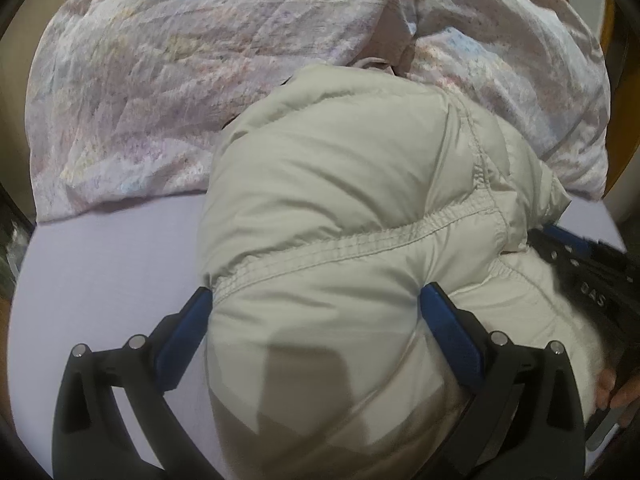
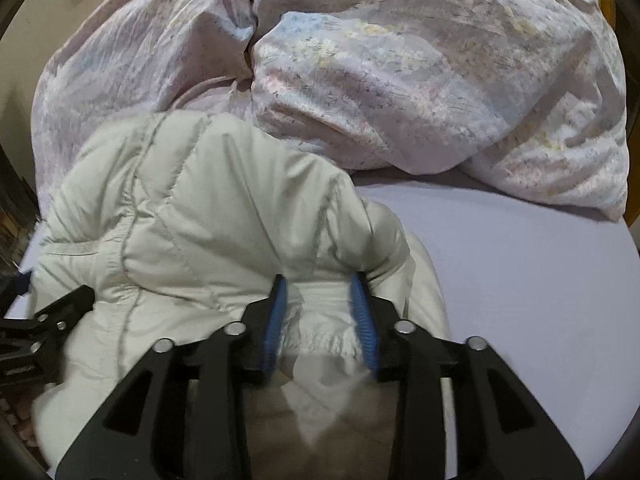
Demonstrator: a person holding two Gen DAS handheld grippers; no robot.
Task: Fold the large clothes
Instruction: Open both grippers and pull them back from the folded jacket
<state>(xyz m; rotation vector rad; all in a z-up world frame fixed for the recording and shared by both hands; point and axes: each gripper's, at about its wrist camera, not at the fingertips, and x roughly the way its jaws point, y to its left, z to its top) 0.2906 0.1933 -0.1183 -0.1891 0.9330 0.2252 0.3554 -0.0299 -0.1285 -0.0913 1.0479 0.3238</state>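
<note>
A cream puffer jacket point(image 1: 340, 180) lies bunched on a lilac bed sheet point(image 1: 100, 280). My left gripper point(image 1: 316, 292) stands wide over its near end, the blue pads on either side of a puffy quilted bulge; the left pad sits at the jacket's edge. In the right wrist view the jacket point(image 2: 200, 200) fills the left half. My right gripper point(image 2: 320, 280) straddles a loose fold of its hem, with the pads slightly off the cloth. Each gripper appears in the other's view: the right gripper point(image 1: 580, 272) and the left gripper point(image 2: 60, 312).
A crumpled floral duvet point(image 1: 160, 80) is heaped across the back of the bed, touching the jacket's far end; it also shows in the right wrist view point(image 2: 400, 80). Bare sheet point(image 2: 520, 280) stretches right of the jacket. A hand point(image 1: 616, 392) shows at the right edge.
</note>
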